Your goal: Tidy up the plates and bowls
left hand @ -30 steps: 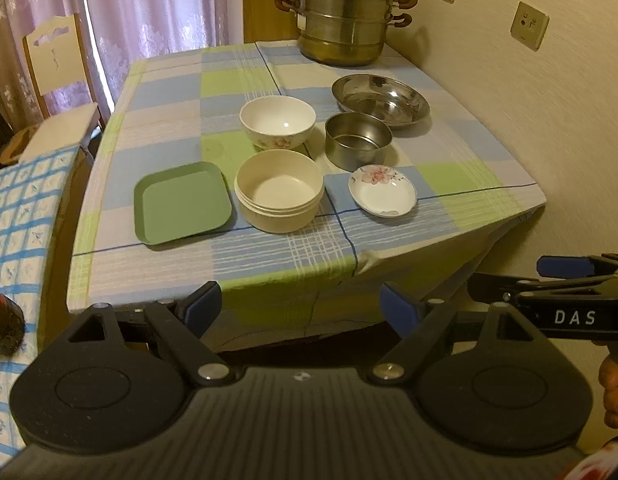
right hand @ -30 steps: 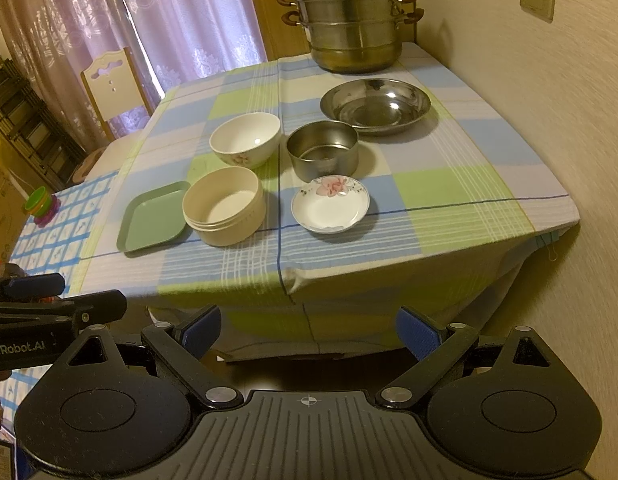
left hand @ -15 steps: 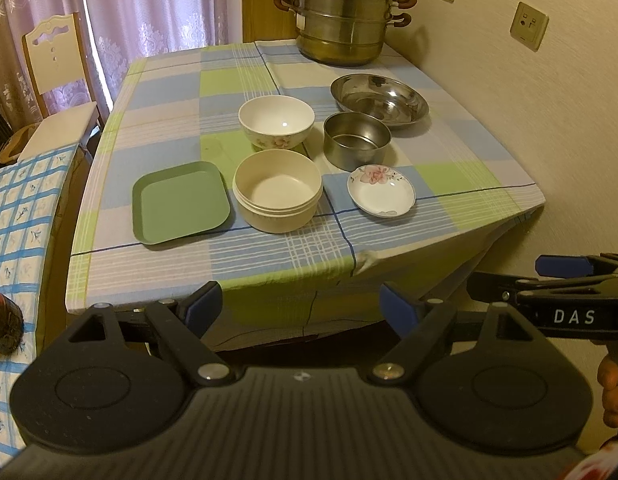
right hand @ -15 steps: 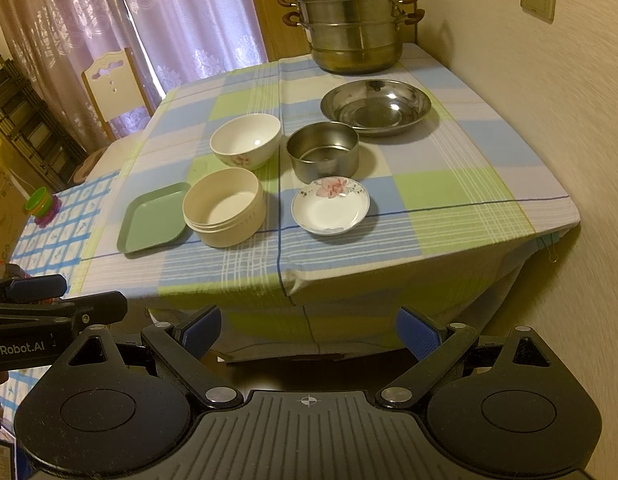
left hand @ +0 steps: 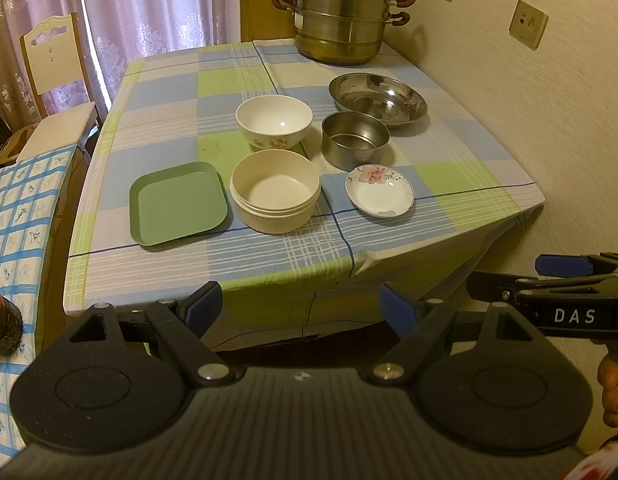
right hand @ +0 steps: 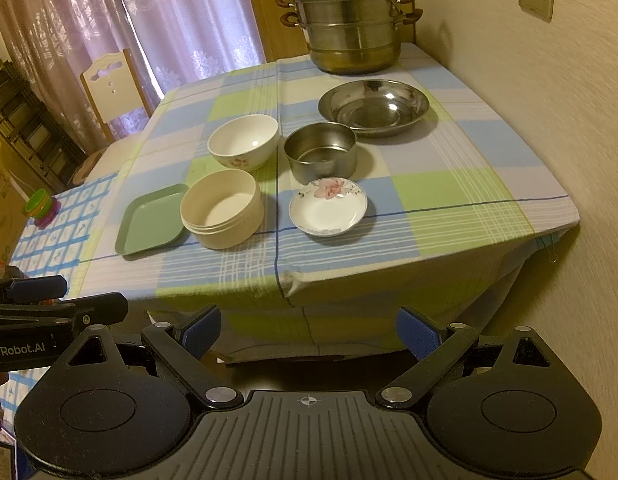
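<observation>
checked cloth in blue, green and white covers the surface (left hand: 461, 176), and both views look onto it from off its near edge. six dishes sit on it. counted: two steel pieces — a wide shallow steel basin (left hand: 378, 97) at the back and a straight-walled steel bowl (left hand: 355, 140) just in front of it; one white bowl (left hand: 273, 120) with a flower on its side; one cream stack of bowls (left hand: 275, 190) in front of that, with rim lines showing more than one nested, though the count is unclear; one small flowered saucer (left hand: 379, 195) near the front edge, close before the steel bowl; one green square plate (left hand: 177, 202) just left of the cream stack. a tiered steel steamer pot (left hand: 341, 16) stands at the far corner by the wall.

the left view alone shows a dark bottle (left hand: 3, 322) at its left border and the right tool (left hand: 565, 280) from the side, with fingers of a hand behind it. the right view alone shows a stack of colourful toy cups (right hand: 39, 206) on the neighbouring blue-checked cloth, and the left tool (right hand: 41, 300) from the side.

left tool (left hand: 299, 306): blue pads spread wide, nothing between them. right tool (right hand: 309, 330): likewise spread and empty — both short of the surface, touching no dish.
</observation>
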The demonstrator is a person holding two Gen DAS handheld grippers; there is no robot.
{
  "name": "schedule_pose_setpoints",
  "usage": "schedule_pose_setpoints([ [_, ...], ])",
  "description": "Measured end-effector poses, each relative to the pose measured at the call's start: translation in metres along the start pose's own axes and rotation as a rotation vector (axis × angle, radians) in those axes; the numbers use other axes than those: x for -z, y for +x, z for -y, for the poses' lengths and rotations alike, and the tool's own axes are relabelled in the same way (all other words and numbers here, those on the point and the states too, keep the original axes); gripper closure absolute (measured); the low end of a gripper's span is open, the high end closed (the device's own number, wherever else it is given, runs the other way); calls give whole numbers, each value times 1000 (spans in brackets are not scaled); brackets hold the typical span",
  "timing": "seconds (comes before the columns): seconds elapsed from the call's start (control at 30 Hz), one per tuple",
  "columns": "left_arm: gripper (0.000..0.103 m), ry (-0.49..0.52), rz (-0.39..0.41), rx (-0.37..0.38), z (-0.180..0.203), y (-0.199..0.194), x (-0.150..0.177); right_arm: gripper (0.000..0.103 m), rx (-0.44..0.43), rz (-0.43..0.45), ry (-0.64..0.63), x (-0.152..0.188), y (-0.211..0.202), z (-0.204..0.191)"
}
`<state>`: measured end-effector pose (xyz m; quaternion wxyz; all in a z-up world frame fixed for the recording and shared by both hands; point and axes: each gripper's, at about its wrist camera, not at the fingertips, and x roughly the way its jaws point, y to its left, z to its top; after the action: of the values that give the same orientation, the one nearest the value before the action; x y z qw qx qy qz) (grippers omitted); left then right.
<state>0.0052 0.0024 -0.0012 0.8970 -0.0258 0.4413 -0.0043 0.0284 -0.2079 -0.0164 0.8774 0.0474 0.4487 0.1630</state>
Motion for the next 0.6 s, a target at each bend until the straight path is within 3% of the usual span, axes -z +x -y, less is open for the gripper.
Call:
schedule_pose_setpoints([
  [0.6, 19, -1, -3, 1, -1, 1, 0, 9, -1, 0, 1, 0, 2, 0],
])
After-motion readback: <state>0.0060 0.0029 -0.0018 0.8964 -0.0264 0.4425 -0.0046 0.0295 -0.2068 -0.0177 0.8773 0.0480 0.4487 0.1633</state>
